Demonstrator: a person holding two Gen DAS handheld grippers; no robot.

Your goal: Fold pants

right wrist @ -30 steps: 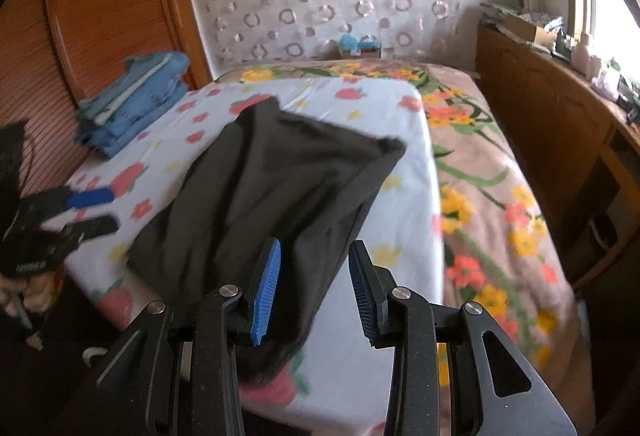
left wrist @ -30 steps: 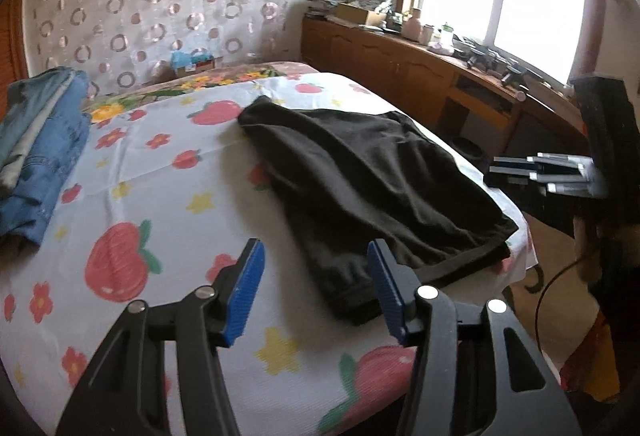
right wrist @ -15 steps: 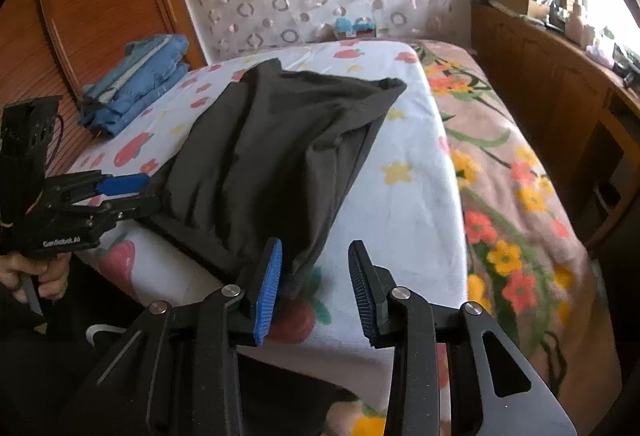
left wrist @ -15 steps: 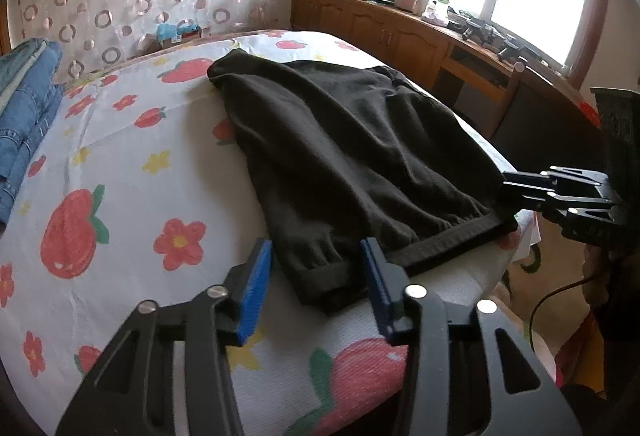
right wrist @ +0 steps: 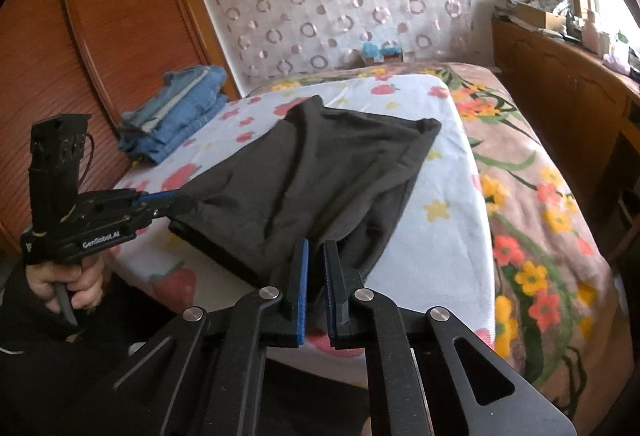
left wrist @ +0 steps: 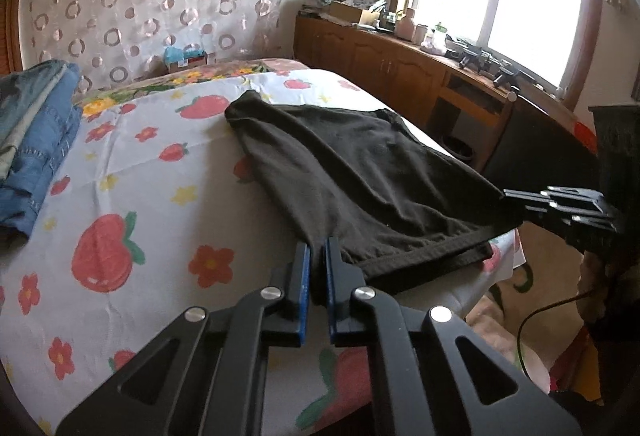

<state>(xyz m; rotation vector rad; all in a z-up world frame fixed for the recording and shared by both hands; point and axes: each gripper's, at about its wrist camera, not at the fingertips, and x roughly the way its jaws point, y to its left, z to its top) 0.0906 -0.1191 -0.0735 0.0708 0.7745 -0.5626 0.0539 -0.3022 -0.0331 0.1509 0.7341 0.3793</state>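
Note:
Black pants (left wrist: 360, 176) lie folded on the strawberry-print sheet (left wrist: 140, 176) of a bed. My left gripper (left wrist: 318, 248) is at their near left corner, its jaws closing with the cloth pinched between the blue pads. The right wrist view shows that left gripper (right wrist: 176, 200) gripping the same corner, held by a hand (right wrist: 72, 280). My right gripper (right wrist: 316, 248) pinches the near right corner of the pants (right wrist: 320, 164), its jaws closing on the fabric too. From the left wrist view the right gripper (left wrist: 516, 196) reaches in at the right edge.
A stack of folded blue jeans (left wrist: 36, 140) sits at the far left of the bed. A floral blanket (right wrist: 540, 196) covers the bed's right side. Wooden cabinets (left wrist: 400, 68) with clutter run under the window; a wooden wardrobe (right wrist: 100, 36) stands at left.
Both grippers came forward to the pants' near corners and their jaws went from wide apart to pinched on the black cloth. The near edge now stretches between them.

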